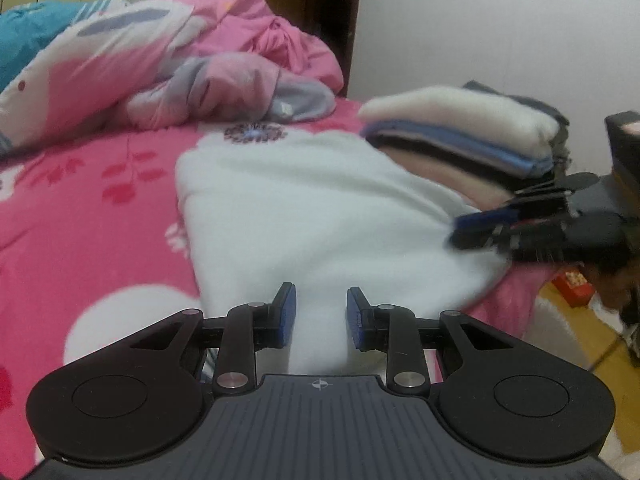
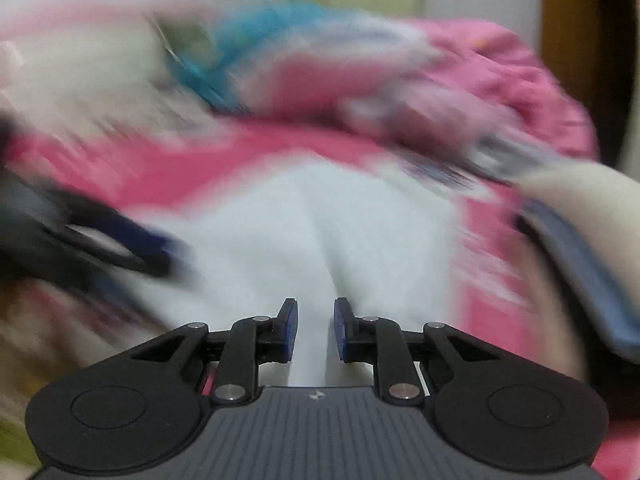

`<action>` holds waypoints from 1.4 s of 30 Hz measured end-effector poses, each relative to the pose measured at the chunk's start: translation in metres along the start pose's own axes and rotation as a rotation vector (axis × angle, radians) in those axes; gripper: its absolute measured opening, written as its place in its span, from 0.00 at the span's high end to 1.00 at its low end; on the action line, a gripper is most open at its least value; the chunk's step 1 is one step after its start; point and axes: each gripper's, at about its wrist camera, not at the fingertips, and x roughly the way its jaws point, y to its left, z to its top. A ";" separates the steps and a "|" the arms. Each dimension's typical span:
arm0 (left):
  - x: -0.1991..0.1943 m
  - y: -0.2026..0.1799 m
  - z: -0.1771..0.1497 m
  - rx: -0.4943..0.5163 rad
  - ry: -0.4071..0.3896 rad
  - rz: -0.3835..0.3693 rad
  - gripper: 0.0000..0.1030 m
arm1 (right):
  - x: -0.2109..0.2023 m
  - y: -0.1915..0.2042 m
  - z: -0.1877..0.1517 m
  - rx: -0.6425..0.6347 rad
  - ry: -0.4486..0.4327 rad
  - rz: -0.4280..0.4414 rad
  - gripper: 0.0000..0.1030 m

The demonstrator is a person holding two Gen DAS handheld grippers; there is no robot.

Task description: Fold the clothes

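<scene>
Where pink bedding (image 1: 80, 208) spreads: one white garment (image 1: 304, 208), two grippers (image 1: 321, 316).

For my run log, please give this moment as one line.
task: fold clothes | left claw: white fleece garment between fingers | right claw: same | folded stack: beside

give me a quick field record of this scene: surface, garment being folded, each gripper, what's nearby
surface: pink floral bedsheet
garment: white fleece garment, spread flat on the bed
left gripper: a strip of the white cloth runs between its fingers
right gripper: at the garment's right edge, white cloth between its fingers; its own view is blurred
nearby: stack of folded clothes on the right, rumpled pink duvet behind
</scene>
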 end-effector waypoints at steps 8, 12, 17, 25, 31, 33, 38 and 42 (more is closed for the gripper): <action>-0.008 0.003 0.006 -0.003 -0.036 -0.018 0.72 | -0.022 0.004 0.043 0.050 -0.152 0.077 0.80; 0.005 0.002 0.002 0.033 -0.001 0.017 0.70 | 0.042 -0.019 0.043 0.071 0.016 -0.034 0.80; 0.003 0.007 -0.009 0.006 -0.027 -0.007 0.68 | 0.028 -0.027 0.069 0.111 -0.043 -0.096 0.81; 0.001 0.018 -0.014 -0.063 -0.045 -0.057 0.69 | 0.146 -0.061 0.094 0.122 0.148 -0.053 0.98; 0.000 0.025 -0.019 -0.098 -0.069 -0.089 0.68 | 0.126 -0.044 0.132 0.095 0.092 -0.007 0.94; 0.000 0.028 -0.021 -0.116 -0.075 -0.103 0.68 | 0.145 -0.047 0.131 0.094 0.155 0.031 0.94; -0.002 0.030 -0.027 -0.150 -0.103 -0.121 0.68 | 0.189 -0.066 0.137 0.066 0.162 -0.290 0.92; -0.003 0.035 -0.031 -0.181 -0.123 -0.152 0.68 | 0.149 -0.020 0.158 -0.053 0.042 -0.076 0.92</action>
